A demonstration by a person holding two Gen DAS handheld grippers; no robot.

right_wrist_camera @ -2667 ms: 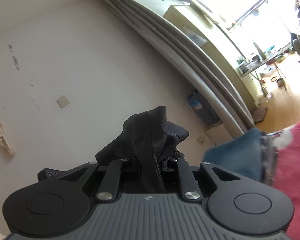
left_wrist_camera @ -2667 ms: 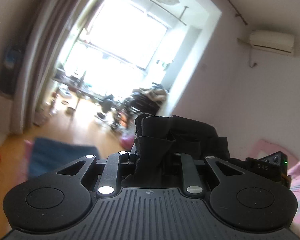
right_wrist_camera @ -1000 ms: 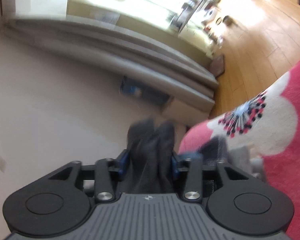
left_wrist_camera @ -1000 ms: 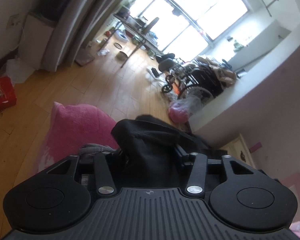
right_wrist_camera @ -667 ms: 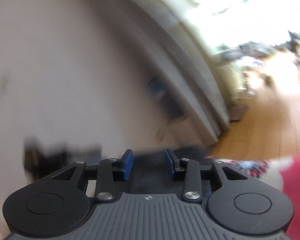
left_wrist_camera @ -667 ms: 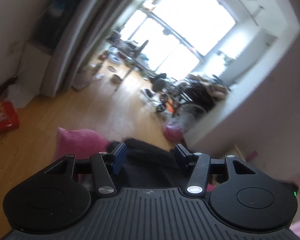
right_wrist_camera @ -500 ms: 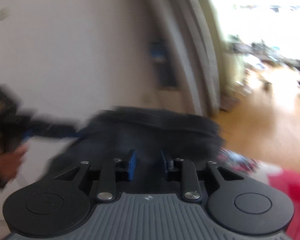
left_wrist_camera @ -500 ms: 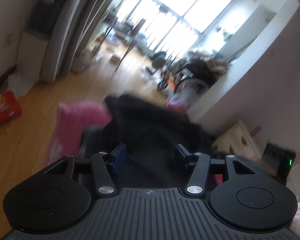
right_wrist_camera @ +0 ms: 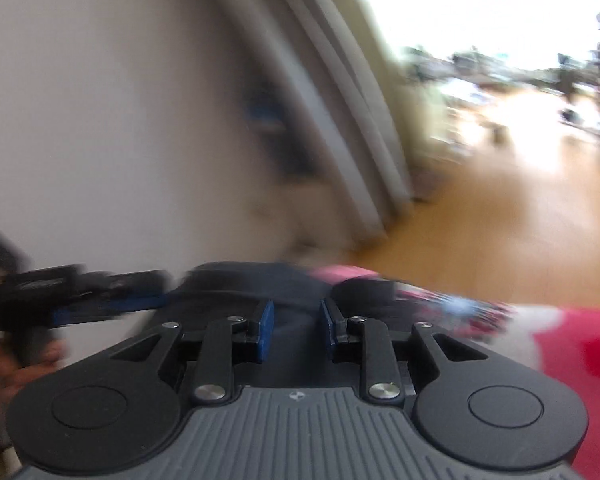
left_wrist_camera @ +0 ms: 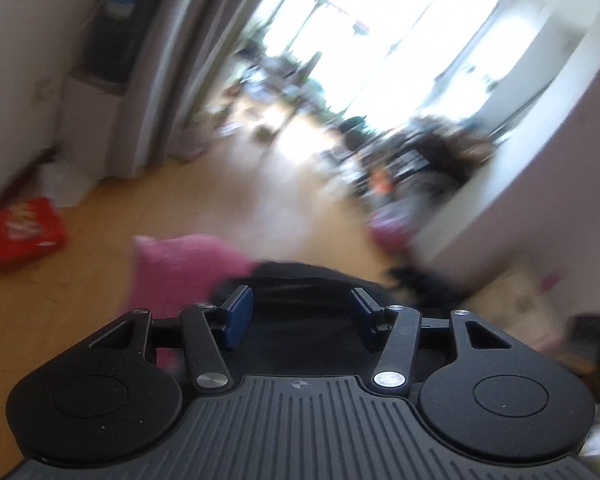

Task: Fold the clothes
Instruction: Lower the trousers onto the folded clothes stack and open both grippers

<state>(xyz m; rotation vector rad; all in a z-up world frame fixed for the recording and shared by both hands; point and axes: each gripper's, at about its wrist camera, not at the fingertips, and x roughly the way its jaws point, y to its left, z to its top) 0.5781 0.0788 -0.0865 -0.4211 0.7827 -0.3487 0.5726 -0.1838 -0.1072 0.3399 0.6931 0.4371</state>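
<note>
Both views motion-blurred. Your left gripper (left_wrist_camera: 300, 312) stands half open, empty; your right gripper (right_wrist_camera: 296, 330) narrower, jaws just reopening slightly, gripping nothing. Black garment (left_wrist_camera: 300, 320) lies below both on the pink bed (left_wrist_camera: 172, 272), edges indistinct.

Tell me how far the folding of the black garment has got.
Done: the black garment lies on the pink bedding; blur hides whether it is folded. In hand: nothing; the left gripper stands open over it, and the right gripper, its jaws just opening slightly, pinches no cloth. Left: check and tidy the fold.
</note>
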